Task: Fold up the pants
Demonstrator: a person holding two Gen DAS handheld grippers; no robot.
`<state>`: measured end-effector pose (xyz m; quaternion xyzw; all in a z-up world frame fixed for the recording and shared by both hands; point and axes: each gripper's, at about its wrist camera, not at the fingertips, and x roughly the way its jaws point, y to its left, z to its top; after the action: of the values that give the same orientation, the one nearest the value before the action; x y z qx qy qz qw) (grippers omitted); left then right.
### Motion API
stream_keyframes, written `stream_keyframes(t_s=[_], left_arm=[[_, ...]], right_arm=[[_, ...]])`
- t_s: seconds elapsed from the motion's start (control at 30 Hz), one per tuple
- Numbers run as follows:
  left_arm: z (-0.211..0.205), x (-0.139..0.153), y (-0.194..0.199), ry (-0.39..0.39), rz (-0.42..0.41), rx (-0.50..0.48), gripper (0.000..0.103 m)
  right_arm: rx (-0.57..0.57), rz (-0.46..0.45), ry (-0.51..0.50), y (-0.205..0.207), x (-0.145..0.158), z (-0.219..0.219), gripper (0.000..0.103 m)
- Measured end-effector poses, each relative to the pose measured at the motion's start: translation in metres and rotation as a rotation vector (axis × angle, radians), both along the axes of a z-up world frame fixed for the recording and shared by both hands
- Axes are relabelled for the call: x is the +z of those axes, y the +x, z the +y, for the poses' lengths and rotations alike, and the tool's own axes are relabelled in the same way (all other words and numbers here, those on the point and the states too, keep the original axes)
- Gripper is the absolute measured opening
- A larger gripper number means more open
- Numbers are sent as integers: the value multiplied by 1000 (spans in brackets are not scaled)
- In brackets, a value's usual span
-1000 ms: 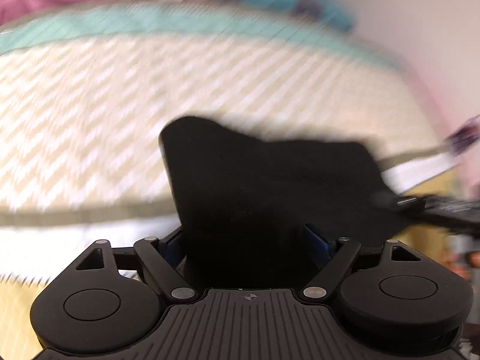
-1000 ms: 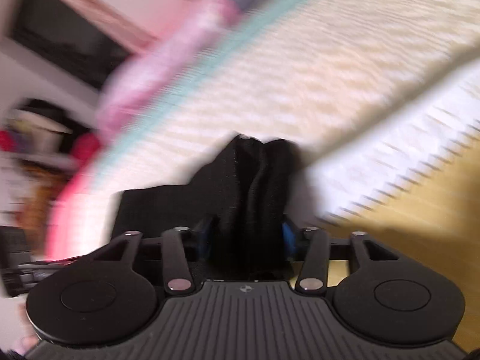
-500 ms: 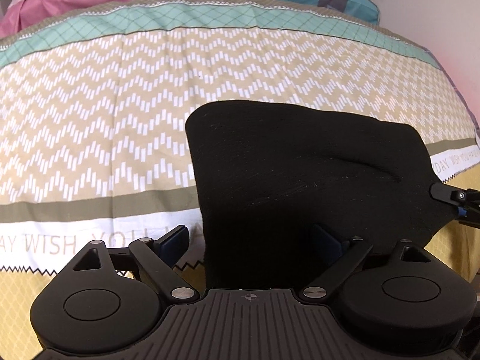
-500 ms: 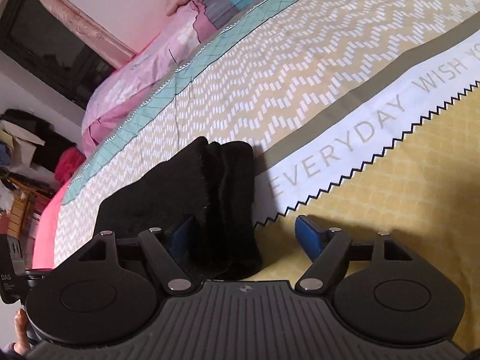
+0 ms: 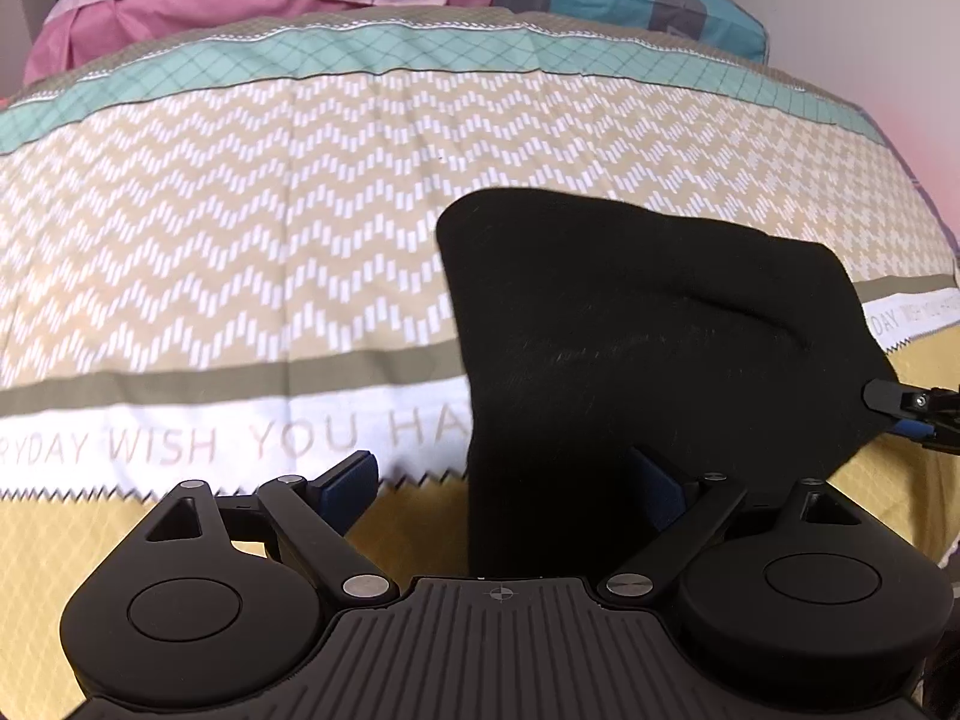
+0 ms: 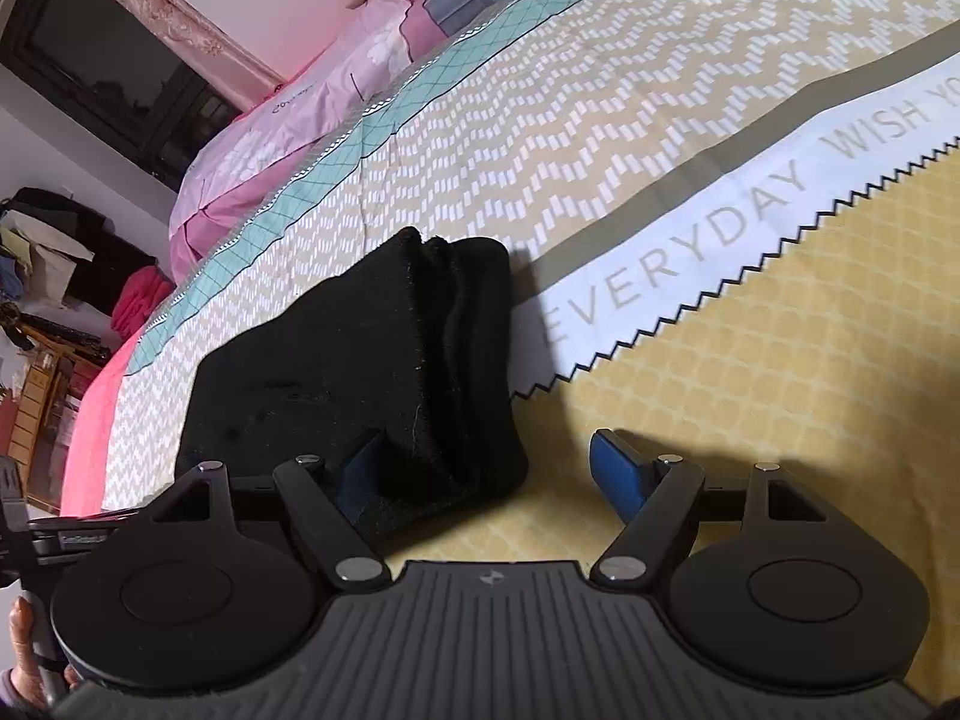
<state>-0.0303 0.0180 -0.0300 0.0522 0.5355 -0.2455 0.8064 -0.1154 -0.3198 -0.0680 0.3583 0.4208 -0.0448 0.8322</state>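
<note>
Both grippers spread wide: left gripper (image 5: 510, 480), right gripper (image 6: 492, 468), jaws just opened. Folded black pants (image 6: 372, 360) lying loose on bedspread (image 5: 240, 240).

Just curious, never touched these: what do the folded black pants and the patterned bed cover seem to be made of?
Folded black pants: likely a thick, soft knit or fleece; matte, with fuzzy fibres along the edges. Patterned bed cover: probably smooth printed cotton; flat chevrons and lettering, fine creases.
</note>
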Motion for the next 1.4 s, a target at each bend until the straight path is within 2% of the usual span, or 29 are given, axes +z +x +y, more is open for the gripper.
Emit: stream_keyframes(t_s=[0.27, 0.33, 0.43, 0.57, 0.63, 0.77, 1.03, 1.4], left_arm=[[22, 9, -19, 22, -35, 28, 103], [26, 7, -23, 88, -45, 40, 103], [38, 0, -30, 137, -40, 50, 103], [46, -6, -37, 170, -22, 68, 103], [42, -3, -41, 176, -27, 68, 103], [23, 4, -48, 208, -70, 47, 103], [-14, 4, -56, 325, -125, 13, 103], [-19, -15, -57, 383, -58, 42, 103]], right_arm=[[-34, 21, -46, -14, 4, 3, 80], [-41, 24, -57, -19, 5, 2, 81], [-63, 38, -74, -28, 7, 1, 81], [-82, 131, -221, -35, 12, 8, 75], [-74, 196, -300, -34, 16, 16, 79], [-29, 253, -402, -34, 19, 35, 82], [73, 219, -475, -29, 41, 83, 85], [190, 168, -526, -16, 51, 123, 89]])
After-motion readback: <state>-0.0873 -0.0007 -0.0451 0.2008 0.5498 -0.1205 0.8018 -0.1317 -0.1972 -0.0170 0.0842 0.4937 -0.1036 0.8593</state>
